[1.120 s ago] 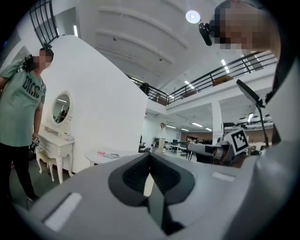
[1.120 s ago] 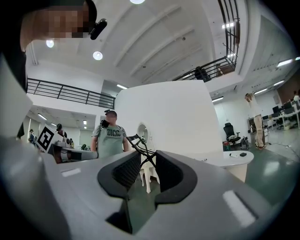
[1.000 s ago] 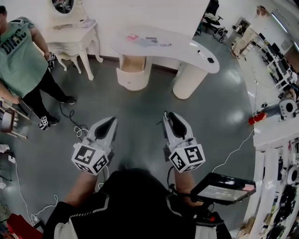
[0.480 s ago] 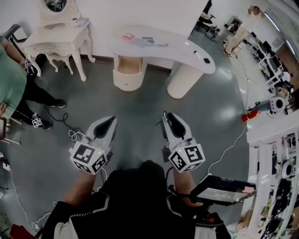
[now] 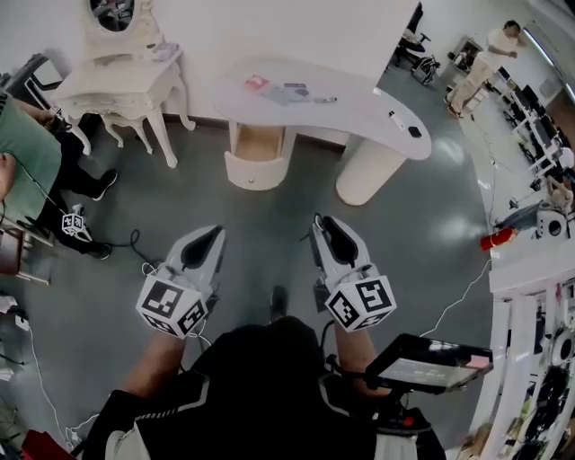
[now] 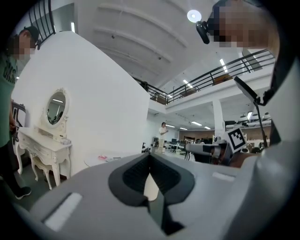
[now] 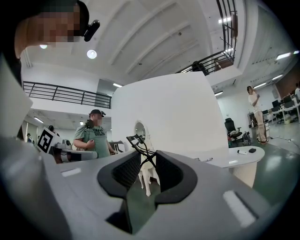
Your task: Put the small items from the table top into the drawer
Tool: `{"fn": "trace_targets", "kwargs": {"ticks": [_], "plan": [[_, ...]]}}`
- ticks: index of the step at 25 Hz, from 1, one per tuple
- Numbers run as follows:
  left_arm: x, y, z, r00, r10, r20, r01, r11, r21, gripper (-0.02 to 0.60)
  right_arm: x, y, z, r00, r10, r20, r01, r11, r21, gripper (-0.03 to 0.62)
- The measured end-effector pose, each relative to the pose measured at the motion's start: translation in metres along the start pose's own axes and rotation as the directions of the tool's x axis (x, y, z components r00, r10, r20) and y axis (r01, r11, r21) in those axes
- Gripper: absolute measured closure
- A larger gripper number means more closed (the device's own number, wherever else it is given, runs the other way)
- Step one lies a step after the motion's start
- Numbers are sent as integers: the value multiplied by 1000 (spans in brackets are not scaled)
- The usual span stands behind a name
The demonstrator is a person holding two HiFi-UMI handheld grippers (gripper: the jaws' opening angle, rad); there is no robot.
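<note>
My left gripper (image 6: 150, 158) has its jaws shut tight together, and nothing sits between them. My right gripper (image 7: 143, 158) has its jaws closed on a thin black curler (image 7: 139, 142). The wire loops of the curler stick up past the jaw tips. Both grippers point level, side by side, above the grey floor (image 5: 269, 207). They are well apart from the table (image 5: 359, 106).

The table is white and has a long curvy top. It is ahead of me. Small things lie on the top. There is a pink one (image 5: 257, 83) near the left end, with some grey ones (image 5: 292, 90) just beside it. A black thing (image 5: 413, 131) lies near the right end.

The drawer (image 5: 254, 169) is under the left part of the table. It is pulled open, and its inside looks tan. I cannot tell if anything is in it.

A white dresser (image 5: 126, 76) with a round mirror (image 5: 117, 11) stands left of the table. A person (image 5: 22, 153) in a green shirt is at the far left edge.
</note>
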State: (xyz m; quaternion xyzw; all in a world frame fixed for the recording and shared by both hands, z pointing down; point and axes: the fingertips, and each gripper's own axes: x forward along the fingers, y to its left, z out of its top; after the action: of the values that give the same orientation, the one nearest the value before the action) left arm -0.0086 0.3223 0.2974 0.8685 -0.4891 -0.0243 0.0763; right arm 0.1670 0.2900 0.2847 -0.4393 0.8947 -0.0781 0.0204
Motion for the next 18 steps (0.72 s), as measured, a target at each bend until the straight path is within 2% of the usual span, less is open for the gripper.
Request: {"fn": "trace_targets", "kwargs": {"ticks": [8,18], "plan": [[73,24,20,998,57,1,-57,998,23,581,52,-63,16,1000,20,-4,-20,999,34,491],[162,57,22,989,143,-24,-143,990,13,581,112,-135,20,997,80,-23,-78,994,76,491]]}}
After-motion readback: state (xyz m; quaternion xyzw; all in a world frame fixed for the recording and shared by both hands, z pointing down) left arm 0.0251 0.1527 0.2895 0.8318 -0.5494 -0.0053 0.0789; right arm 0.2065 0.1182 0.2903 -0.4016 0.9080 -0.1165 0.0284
